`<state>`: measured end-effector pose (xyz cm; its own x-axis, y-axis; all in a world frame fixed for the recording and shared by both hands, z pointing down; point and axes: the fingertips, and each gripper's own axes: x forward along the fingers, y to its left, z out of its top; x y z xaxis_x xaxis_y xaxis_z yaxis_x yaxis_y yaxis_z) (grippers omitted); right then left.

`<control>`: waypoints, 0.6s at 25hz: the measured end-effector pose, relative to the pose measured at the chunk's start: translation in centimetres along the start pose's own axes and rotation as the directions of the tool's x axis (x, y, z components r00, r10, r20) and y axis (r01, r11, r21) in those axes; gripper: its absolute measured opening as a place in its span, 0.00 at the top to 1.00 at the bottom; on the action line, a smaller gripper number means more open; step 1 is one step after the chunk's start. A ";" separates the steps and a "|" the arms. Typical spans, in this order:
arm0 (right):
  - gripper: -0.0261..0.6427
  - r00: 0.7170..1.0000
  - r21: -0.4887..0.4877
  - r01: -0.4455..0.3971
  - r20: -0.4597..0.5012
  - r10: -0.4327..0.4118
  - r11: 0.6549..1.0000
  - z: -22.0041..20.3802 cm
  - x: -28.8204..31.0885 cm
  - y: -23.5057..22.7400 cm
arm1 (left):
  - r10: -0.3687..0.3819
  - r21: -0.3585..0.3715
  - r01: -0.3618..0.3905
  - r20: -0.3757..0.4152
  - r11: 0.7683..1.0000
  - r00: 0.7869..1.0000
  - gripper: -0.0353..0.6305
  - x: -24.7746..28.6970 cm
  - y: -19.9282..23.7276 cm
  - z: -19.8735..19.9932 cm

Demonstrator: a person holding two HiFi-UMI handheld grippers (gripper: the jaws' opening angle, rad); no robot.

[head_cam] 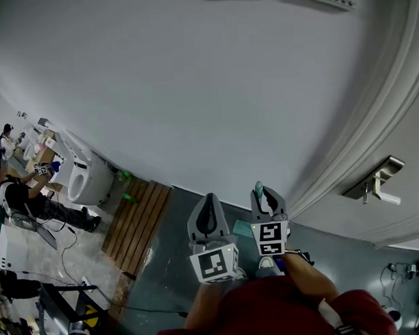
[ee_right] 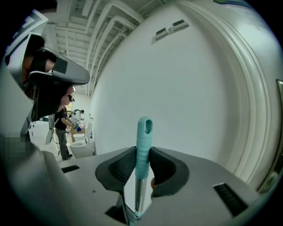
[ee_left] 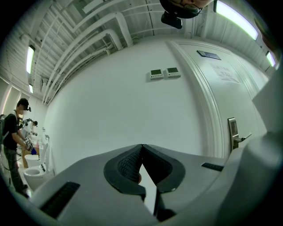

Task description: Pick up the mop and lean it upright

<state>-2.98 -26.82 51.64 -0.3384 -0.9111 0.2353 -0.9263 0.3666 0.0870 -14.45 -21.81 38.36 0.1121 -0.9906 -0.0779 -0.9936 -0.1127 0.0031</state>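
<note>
The mop's teal handle end (ee_right: 143,132) stands upright between the pads of my right gripper (ee_right: 142,152), which is shut on it. The metal shaft (ee_right: 139,194) runs down below the jaws. In the head view the teal tip (head_cam: 258,190) pokes up out of the right gripper (head_cam: 267,201), close to the white wall. My left gripper (head_cam: 209,222) hangs beside it on the left, apart from the mop. Its jaws are shut tip to tip on nothing (ee_left: 141,146). The mop's lower end is hidden.
A white wall (head_cam: 193,95) fills the front, with a door and its lever handle (head_cam: 376,181) at the right. A wooden slatted panel (head_cam: 137,224) lies on the dark floor at the left, with a white toilet (head_cam: 83,178) and people beyond it.
</note>
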 end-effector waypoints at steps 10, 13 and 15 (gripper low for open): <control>0.80 0.998 0.008 0.066 -0.001 -0.066 0.998 0.5 4.5 -1.5 | 0.011 0.001 -0.011 -0.008 1.000 1.000 0.93 -0.4 0.2 -0.3; 0.80 0.996 0.012 0.093 -0.014 -0.093 0.996 0.4 6.2 -2.4 | 0.016 0.002 -0.016 -0.011 1.000 1.000 0.93 -0.6 0.4 -0.6; 0.80 0.993 0.015 0.113 -0.023 -0.113 0.993 0.5 7.2 -3.1 | 0.019 0.001 -0.019 -0.013 1.000 1.000 0.93 -0.8 0.5 -0.6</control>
<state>-2.63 -34.56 52.58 -0.2277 -0.9421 0.2463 -0.9611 0.2581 0.0987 -14.99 -21.13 39.04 0.0929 -0.9935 -0.0653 -0.9956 -0.0934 0.0037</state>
